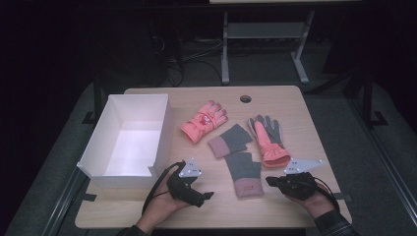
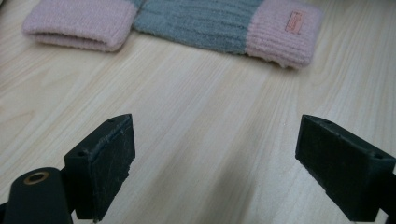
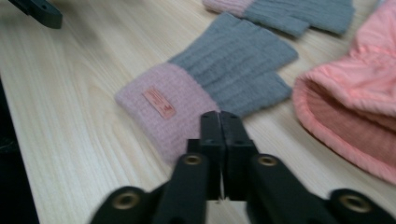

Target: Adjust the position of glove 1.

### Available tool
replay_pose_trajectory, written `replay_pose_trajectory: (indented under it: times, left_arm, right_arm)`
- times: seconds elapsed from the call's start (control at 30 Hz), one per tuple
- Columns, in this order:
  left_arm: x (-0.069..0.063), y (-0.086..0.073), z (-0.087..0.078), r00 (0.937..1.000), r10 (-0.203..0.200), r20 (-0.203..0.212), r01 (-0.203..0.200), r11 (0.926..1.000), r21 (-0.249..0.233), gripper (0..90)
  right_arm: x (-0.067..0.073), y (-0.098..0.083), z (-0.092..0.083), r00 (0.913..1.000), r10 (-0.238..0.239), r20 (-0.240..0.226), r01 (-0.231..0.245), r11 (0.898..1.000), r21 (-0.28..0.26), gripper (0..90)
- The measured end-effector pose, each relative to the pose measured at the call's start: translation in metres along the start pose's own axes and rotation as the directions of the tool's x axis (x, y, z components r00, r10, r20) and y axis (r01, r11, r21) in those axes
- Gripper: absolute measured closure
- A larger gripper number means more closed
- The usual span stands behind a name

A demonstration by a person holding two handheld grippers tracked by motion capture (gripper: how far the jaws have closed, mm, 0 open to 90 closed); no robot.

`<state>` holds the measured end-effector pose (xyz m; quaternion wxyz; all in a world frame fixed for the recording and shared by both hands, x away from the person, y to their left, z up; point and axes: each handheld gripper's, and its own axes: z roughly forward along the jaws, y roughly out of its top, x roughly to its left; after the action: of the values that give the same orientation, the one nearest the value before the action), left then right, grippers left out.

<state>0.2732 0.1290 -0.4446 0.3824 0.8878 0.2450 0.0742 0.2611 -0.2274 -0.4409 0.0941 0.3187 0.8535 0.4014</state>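
Near the front edge of the counter (image 1: 147,211), the left claw (image 1: 206,195) rests in the person's hand with its jaws spread wide over bare wood, nothing between them. The right claw (image 3: 219,126) sits toward the front right corner, its jaws pressed flat together on nothing, their tips just beside the pink cuff of the nearer knit mitten (image 1: 244,173) (the cuff carries a small sewn label).

That grey-and-pink mitten lies between the two claws, cuff toward the front edge. The second knit mitten (image 1: 230,140) lies just behind it, near the middle of the counter, tilted. A grey-palmed ski glove (image 1: 268,138) with a salmon cuff lies to their right, and a pink ski glove (image 1: 203,120) lies behind and to the left. An open white box (image 1: 129,169) stands along the left edge.
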Motion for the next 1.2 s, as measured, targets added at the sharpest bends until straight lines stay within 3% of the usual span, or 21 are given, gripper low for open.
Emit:
replay_pose_trajectory:
  times: [0.13, 0.2, 0.4, 0.53, 0.7, 0.87, 1.13, 1.2]
  left_arm:
    - [-0.003, 0.003, 0.000, 0.9996, 0.027, -0.010, -0.027, 0.9996, 0.009, 11.4]
    - [-0.004, 0.004, 0.001, 0.9991, 0.043, -0.008, -0.042, 0.9990, 0.013, 11.5]
    - [-0.003, 0.003, 0.003, 0.9990, 0.043, 0.009, -0.043, 0.9988, 0.024, 11.5]
    - [-0.004, 0.004, 0.003, 0.9985, 0.046, 0.029, -0.046, 0.9989, 0.005, 11.5]
    - [-0.003, 0.003, 0.005, 0.9987, 0.027, 0.042, -0.028, 0.9996, 0.004, 11.5]
    - [-0.003, 0.002, 0.004, 0.9987, 0.034, 0.038, -0.034, 0.9994, 0.002, 11.6]
    - [-0.002, 0.001, 0.001, 0.9991, 0.026, 0.034, -0.025, 0.9997, -0.005, 11.9]
    - [-0.002, 0.002, 0.002, 0.9991, 0.023, 0.035, -0.022, 0.9997, -0.009, 11.9]
  right_arm:
    - [0.002, 0.005, 0.007, 0.9995, -0.006, -0.032, 0.006, 1.000, 0.012, 90.0]
    - [0.005, 0.006, 0.012, 0.9985, -0.037, -0.041, 0.038, 0.999, 0.025, 90.0]
    - [0.006, 0.012, 0.020, 0.9965, -0.065, -0.053, 0.067, 0.997, 0.031, 90.0]
    - [0.001, 0.019, 0.035, 0.9941, -0.089, -0.062, 0.092, 0.995, 0.049, 90.0]
    - [-0.001, 0.021, 0.044, 0.9950, -0.077, -0.063, 0.081, 0.994, 0.070, 90.0]
    - [0.001, 0.020, 0.045, 0.9948, -0.081, -0.061, 0.086, 0.993, 0.083, 90.0]
    - [0.014, 0.021, 0.047, 0.9896, -0.098, -0.105, 0.108, 0.990, 0.092, 90.0]
    - [0.021, 0.022, 0.050, 0.9847, -0.114, -0.131, 0.127, 0.988, 0.090, 90.0]
